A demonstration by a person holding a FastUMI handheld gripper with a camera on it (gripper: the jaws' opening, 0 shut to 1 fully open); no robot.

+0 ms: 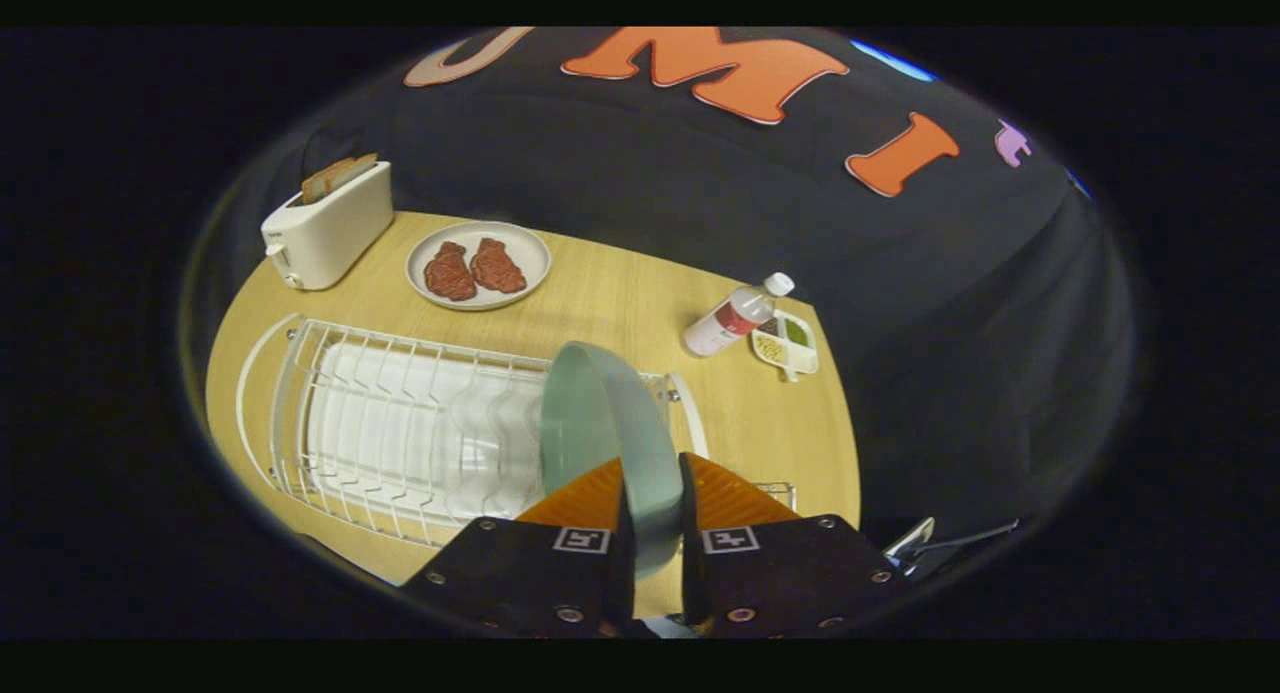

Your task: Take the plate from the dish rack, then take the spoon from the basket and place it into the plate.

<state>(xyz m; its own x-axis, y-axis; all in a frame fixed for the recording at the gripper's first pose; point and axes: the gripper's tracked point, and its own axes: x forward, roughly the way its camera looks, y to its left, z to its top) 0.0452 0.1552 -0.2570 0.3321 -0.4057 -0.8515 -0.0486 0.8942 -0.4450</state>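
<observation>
A pale green plate [600,423] stands on edge between my two orange fingers [585,498], and my gripper [652,493] is shut on its rim. The plate hangs over the near right end of the white wire dish rack [400,423], lifted above the wires. The rack's slots hold nothing else that I can see. A small piece of a wire basket [775,491] peeks out just right of my right finger; a metal handle-like piece [925,538] shows farther right, too little to name.
On the wooden table [620,303] beyond the rack stand a white toaster [325,223] with bread slices, a plate with two meat pieces [478,265], a lying bottle [735,313] and a small divided dish [785,341]. The table edge runs close on the right.
</observation>
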